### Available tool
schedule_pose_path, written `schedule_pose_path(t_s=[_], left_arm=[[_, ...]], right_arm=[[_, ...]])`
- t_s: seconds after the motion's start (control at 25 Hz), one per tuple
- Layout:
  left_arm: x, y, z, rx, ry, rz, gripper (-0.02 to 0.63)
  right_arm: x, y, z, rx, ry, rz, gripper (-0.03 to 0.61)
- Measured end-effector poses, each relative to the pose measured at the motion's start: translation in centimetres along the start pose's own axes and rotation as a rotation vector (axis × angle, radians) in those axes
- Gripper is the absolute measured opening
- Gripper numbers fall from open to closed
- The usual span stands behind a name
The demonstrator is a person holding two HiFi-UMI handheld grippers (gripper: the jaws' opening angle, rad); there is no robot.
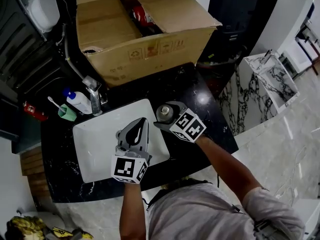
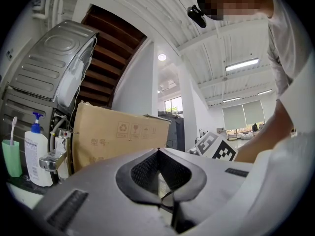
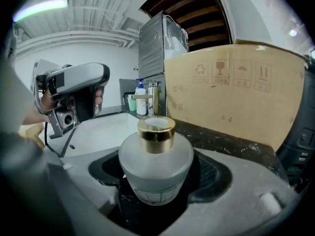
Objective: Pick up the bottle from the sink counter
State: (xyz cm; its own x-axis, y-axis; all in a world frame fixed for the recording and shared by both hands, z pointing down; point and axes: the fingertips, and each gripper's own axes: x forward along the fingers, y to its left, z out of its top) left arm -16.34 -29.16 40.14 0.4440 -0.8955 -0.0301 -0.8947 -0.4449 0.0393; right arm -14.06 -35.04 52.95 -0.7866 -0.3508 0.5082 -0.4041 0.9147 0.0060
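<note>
Clamped between the jaws of the right gripper (image 3: 157, 178), the bottle (image 3: 156, 154) is held at the edge of the dark counter (image 1: 202, 104) beside the sink (image 1: 97, 144), while the left gripper (image 1: 137, 133) is kept clenched on nothing. The grasp appears made; a steady, upright lift is called for next.

A sink (image 1: 97, 151) is set into the surface (image 1: 202, 101). The tap (image 1: 93, 97) stands at its back rim, with a pump bottle (image 1: 78, 102) and a cup (image 1: 66, 113) just left of the tap. A box (image 1: 142, 34) sits behind the sink. The left claw (image 1: 141, 124) is over the sink's right half. Just right of it, the right claw (image 1: 164, 118) is at the sink's right rim, the bottle (image 3: 156, 159) between its jaws.
</note>
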Motion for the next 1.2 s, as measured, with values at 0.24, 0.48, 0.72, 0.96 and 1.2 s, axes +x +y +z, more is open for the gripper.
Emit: schedule_pose_path(t_s=[0.24, 0.48, 0.72, 0.96, 1.2], left_arm=[[-0.1, 0.1, -0.1, -0.003, 0.004, 0.003, 0.000], [-0.3, -0.1, 0.1, 0.006, 0.003, 0.001, 0.000], [-0.7, -0.3, 0.8, 0.015, -0.001, 0.003, 0.000], [-1.0, -1.3, 2.2, 0.020, -0.003, 0.002, 0.000], [-1.3, -2.5, 3.9, 0.035, -0.027, -0.004, 0.000]], right_arm=[[0.2, 0.0, 0.1, 0.002, -0.001, 0.008, 0.334], [0.1, 0.0, 0.0, 0.007, -0.004, 0.004, 0.334], [-1.3, 0.1, 1.2, 0.029, -0.052, -0.003, 0.334], [-4.5, 0.9, 4.0, 0.015, -0.134, -0.007, 0.334], [-8.6, 2.2, 7.2, 0.001, -0.218, -0.013, 0.333]])
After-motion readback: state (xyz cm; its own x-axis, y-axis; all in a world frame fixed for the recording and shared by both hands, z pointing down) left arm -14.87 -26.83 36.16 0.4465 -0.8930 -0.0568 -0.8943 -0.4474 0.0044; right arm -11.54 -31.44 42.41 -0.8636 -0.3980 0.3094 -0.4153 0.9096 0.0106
